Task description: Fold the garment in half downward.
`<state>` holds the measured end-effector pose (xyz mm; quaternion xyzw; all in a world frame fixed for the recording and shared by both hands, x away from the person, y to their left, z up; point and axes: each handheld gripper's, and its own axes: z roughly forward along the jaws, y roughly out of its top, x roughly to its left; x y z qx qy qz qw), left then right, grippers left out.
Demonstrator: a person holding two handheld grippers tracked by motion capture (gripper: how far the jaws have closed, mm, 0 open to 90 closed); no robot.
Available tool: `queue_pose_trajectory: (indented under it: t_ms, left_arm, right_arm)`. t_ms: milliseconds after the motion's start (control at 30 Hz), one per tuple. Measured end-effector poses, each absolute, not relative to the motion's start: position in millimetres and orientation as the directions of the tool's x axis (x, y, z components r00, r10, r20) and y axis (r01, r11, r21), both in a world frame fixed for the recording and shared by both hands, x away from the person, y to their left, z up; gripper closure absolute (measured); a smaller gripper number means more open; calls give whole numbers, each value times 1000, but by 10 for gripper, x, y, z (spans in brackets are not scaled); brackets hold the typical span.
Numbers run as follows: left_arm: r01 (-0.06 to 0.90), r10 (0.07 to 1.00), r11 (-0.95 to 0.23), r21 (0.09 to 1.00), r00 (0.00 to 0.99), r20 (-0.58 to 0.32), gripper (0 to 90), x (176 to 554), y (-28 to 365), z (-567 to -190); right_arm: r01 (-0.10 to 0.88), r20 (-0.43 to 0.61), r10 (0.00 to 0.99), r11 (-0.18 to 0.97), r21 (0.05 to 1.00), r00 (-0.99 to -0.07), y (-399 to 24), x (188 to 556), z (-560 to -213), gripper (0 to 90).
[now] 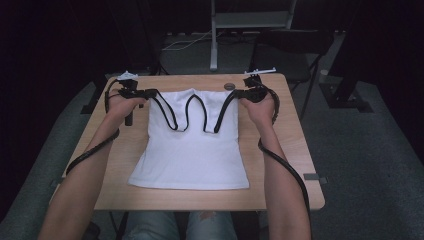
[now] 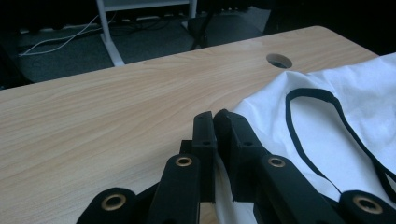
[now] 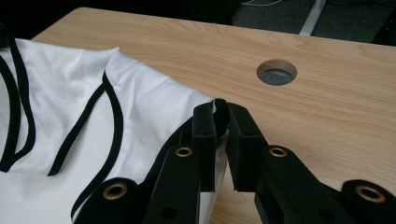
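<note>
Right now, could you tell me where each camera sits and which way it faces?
High view: above the person's side, facing forward and down on the table; forearms, both claws.
Left gripper view: on the left claw, facing the white top.
Right gripper view: on the right claw, jaws pinching the top.
All share the top and the table's round hole.

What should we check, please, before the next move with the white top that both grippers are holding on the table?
1. Left gripper shut on the white top at its far left corner: ok.
2. Right gripper shut on the top's far right corner: ok.
3. Fabric between both pairs of jaws, seen in each gripper view: ok.
4. Near hem lying flat on the table: ok.
5. Black-trimmed straps free of the jaws: ok on the left, cannot tell on the right.
6. Table's cable hole clear of the fabric: ok.
</note>
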<state>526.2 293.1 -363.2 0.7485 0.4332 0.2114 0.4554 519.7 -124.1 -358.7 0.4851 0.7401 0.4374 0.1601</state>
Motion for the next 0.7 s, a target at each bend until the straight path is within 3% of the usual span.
queue_pose_trajectory:
  t_ms: [300, 700]
  left_arm:
    - [459, 827, -229, 858, 557, -78, 834, 5057, 3006, -3993]
    - [414, 803, -300, 859, 595, -6, 832, 4753, 3157, -4118]
  right_arm:
    - [655, 226, 863, 149, 741, -453, -1253, 5143, -4115, 824]
    - [632, 201, 831, 214, 745, -519, -1354, 4909, -4234, 820]
